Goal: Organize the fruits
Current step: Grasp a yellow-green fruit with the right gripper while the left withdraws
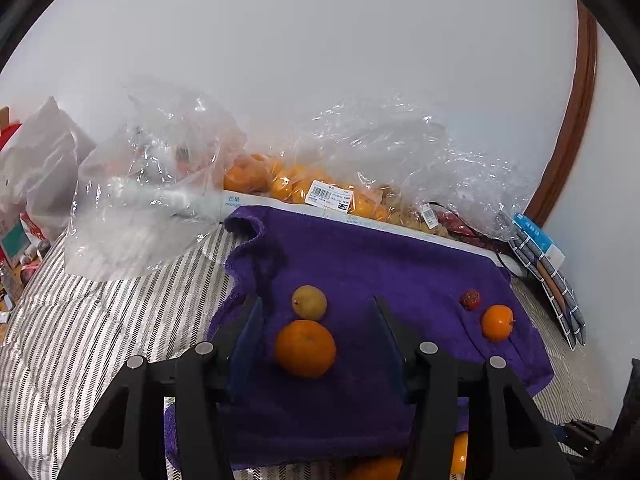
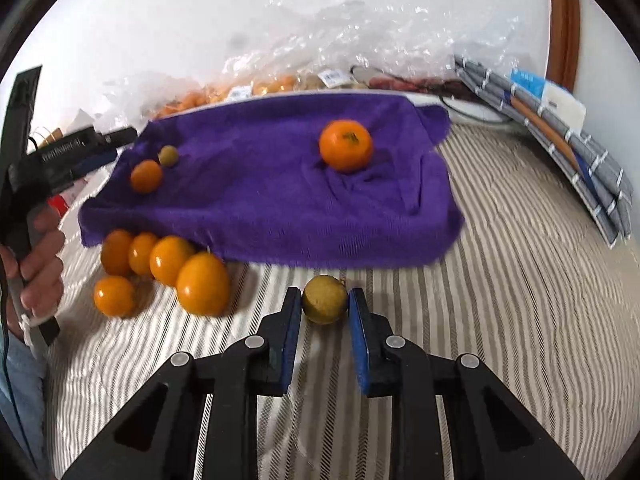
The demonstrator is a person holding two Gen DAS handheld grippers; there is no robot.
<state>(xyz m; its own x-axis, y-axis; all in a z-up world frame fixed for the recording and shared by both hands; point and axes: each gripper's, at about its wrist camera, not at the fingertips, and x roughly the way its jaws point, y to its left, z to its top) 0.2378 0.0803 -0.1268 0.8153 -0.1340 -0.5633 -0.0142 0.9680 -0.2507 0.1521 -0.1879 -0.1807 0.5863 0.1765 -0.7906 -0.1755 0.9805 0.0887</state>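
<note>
In the right wrist view my right gripper [image 2: 325, 302] is shut on a small yellow-green fruit [image 2: 324, 299], low over the striped sheet [image 2: 500, 300] in front of the purple towel [image 2: 280, 200]. Several orange fruits [image 2: 170, 266] lie grouped at the towel's front left edge. On the towel sit one orange [image 2: 346, 146], a smaller orange [image 2: 146, 176] and a greenish fruit [image 2: 168, 155]. My left gripper [image 1: 317, 300] stands open over the towel [image 1: 380, 264]. An orange [image 1: 305, 348] lies loose between its fingers, with a yellow-brown fruit [image 1: 309, 302] just beyond. Further right are a small red fruit [image 1: 471, 299] and a small orange [image 1: 497, 322].
Clear plastic bags of fruit [image 1: 320, 188] line the white wall behind the towel, and a crumpled bag [image 1: 152, 200] lies at the left. A folded grey checked item [image 1: 548, 276] leans at the right. A hand [image 2: 40, 256] holds the left gripper [image 2: 116, 146].
</note>
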